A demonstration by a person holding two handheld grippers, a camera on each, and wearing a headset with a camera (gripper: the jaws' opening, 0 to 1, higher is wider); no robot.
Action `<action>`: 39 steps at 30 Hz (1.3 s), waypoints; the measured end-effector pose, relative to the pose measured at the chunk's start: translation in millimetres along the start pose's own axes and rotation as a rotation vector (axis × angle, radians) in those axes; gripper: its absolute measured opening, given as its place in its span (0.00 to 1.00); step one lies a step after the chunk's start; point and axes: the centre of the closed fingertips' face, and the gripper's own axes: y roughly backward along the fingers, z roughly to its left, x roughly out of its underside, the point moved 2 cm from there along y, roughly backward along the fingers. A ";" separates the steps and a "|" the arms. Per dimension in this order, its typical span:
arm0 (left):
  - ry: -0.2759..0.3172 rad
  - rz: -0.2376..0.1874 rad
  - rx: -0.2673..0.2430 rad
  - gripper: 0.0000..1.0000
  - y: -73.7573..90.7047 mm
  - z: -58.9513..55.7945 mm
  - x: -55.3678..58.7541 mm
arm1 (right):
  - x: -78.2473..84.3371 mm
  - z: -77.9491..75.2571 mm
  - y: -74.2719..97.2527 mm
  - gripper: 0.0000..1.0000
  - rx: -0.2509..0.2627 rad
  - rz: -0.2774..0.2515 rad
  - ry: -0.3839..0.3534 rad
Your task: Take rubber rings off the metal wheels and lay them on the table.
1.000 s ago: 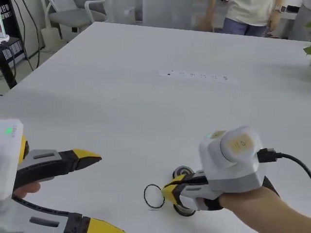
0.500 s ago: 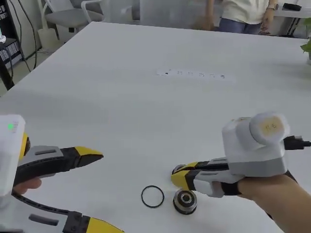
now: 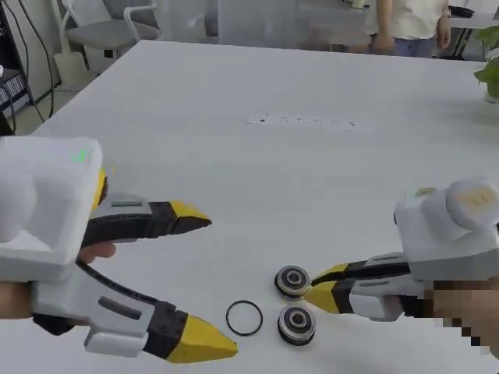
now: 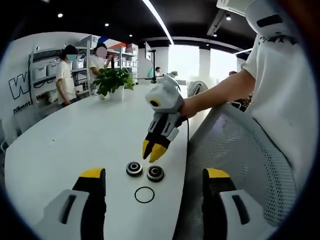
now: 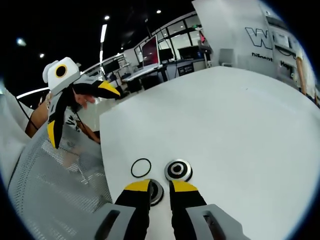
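Two metal wheels lie side by side near the table's front edge, one (image 3: pixel 292 280) farther off and one (image 3: pixel 296 323) nearer. A thin black rubber ring (image 3: pixel 244 318) lies flat on the table just left of the nearer wheel. My right gripper (image 3: pixel 312 294) is shut, with its yellow tips just right of the wheels and touching neither. In the right gripper view its jaws (image 5: pixel 160 184) stand over one wheel (image 5: pixel 155 191), beside the other wheel (image 5: pixel 178 170) and the ring (image 5: pixel 141 167). My left gripper (image 3: pixel 218 285) is wide open and holds nothing, left of the ring (image 4: pixel 144 194).
The white table (image 3: pixel 234 171) stretches far back, with a faint flat strip (image 3: pixel 306 121) in its middle. A potted plant (image 4: pixel 114 80) stands at the table's right side. People stand beyond the far edge. An office chair (image 3: pixel 101 27) is at the back left.
My right gripper has pulled back to the right, off the wheel and ring it hovered over. My left gripper has come forward toward the ring. The ring stays flat on the table.
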 end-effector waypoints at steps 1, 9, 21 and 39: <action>-0.008 -0.002 0.006 0.76 -3.4 0.3 -2.2 | 1.6 -0.4 -0.1 0.12 -0.004 0.004 -0.002; -0.058 -0.019 0.046 0.70 -36.8 5.9 -17.6 | 8.6 5.0 -3.2 0.14 -0.041 0.026 0.007; -0.007 -0.114 0.004 0.59 -63.1 25.3 -27.6 | 14.7 11.0 -7.9 0.17 -0.069 0.041 0.037; -0.052 0.021 0.048 0.31 -97.2 5.7 40.2 | 28.9 15.2 -10.9 0.22 -0.098 0.101 0.102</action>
